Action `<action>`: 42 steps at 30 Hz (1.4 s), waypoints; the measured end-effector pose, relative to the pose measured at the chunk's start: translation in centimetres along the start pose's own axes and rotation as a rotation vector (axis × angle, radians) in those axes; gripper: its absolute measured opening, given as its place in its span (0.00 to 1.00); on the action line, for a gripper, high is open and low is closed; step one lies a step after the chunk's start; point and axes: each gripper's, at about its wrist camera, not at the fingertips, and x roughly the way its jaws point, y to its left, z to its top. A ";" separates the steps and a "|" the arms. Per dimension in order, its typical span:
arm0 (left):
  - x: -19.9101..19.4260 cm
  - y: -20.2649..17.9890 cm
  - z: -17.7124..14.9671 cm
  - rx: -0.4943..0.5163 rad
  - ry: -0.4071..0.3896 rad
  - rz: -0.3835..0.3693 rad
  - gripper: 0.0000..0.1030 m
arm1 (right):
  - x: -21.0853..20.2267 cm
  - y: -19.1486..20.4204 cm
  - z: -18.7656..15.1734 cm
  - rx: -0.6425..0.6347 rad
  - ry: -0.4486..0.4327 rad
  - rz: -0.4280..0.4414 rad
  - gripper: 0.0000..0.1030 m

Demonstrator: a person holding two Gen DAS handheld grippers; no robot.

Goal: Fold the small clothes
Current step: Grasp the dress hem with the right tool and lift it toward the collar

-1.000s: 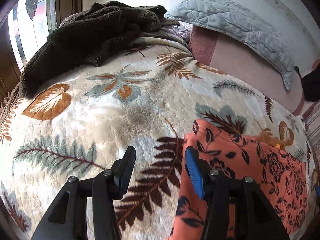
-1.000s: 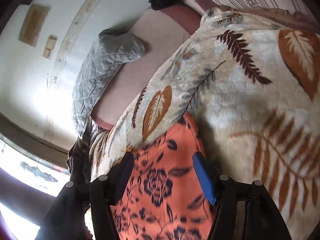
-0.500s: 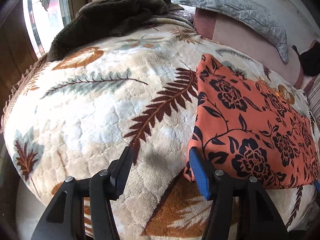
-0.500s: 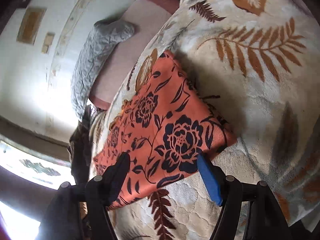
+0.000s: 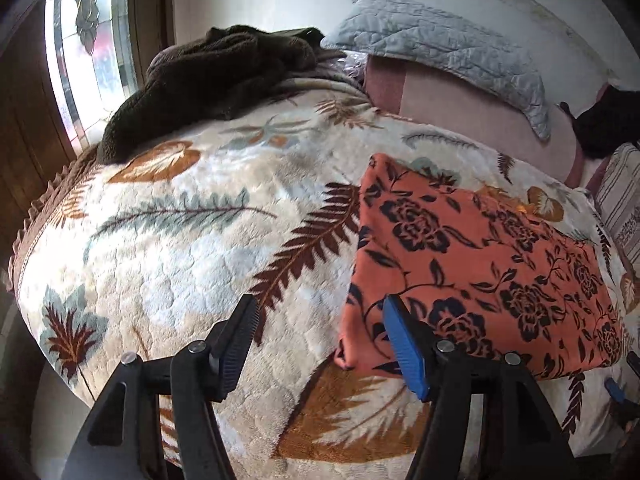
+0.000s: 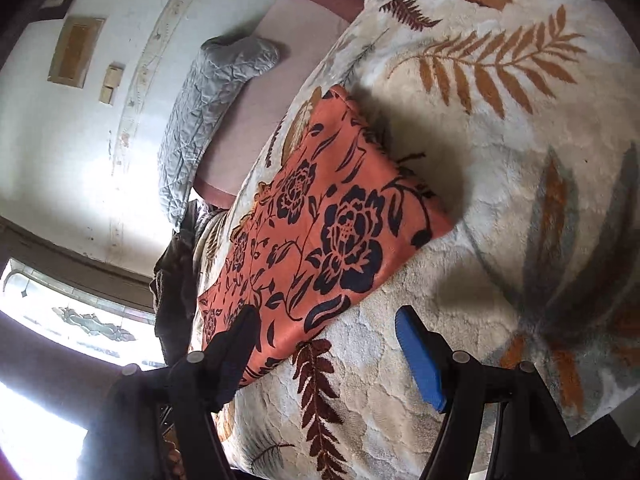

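Note:
An orange cloth with dark flowers (image 5: 480, 264) lies folded in a flat rectangle on the leaf-patterned blanket (image 5: 200, 248). My left gripper (image 5: 320, 312) hovers at the cloth's near left corner. Its jaws are opening; only blanket shows between them, and the blue pad (image 5: 404, 348) overlaps the cloth's edge. In the right wrist view the same cloth (image 6: 332, 224) lies ahead of my right gripper (image 6: 326, 320), which is open above the cloth's near edge. Its black finger (image 6: 236, 344) overlaps the cloth, and nothing is gripped.
A dark brown fleece (image 5: 216, 80) is heaped at the far left by the window (image 5: 92, 40). A grey quilted pillow (image 5: 440, 48) rests on the pink sheet (image 5: 460, 108) against the wall. A striped cushion (image 5: 620, 200) sits at the right. The bed's edge drops away just below the grippers.
Both grippers have drawn back from the orange cloth toward the bed's near edge, and their jaws have widened. The cloth now shows whole, lying folded and flat.

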 end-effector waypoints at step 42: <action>8.3 -16.5 -2.7 0.319 0.156 -0.108 0.68 | 3.3 0.8 4.6 -0.025 0.012 -0.244 0.18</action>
